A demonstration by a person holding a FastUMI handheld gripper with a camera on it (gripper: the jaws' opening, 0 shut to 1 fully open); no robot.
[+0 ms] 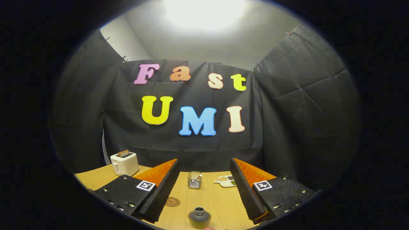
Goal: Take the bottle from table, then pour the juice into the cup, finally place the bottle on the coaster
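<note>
My gripper [204, 195] is open, its two fingers spread wide above the wooden table [217, 198], with nothing held between them. A small dark grey cup [199, 217] with a narrow round mouth stands on the table between the fingers, close to me. A round brown coaster [173, 201] lies flat beside the left finger [159, 195], left of the cup. A bit of something pinkish shows right below the cup; I cannot tell what it is.
A clear square glass holder [194, 180] stands farther back between the fingers. A white divided dish [226, 180] with snacks lies behind the right finger. A white toaster [124, 163] with toast sits at the back left. The black cloth wall closes the table's far side.
</note>
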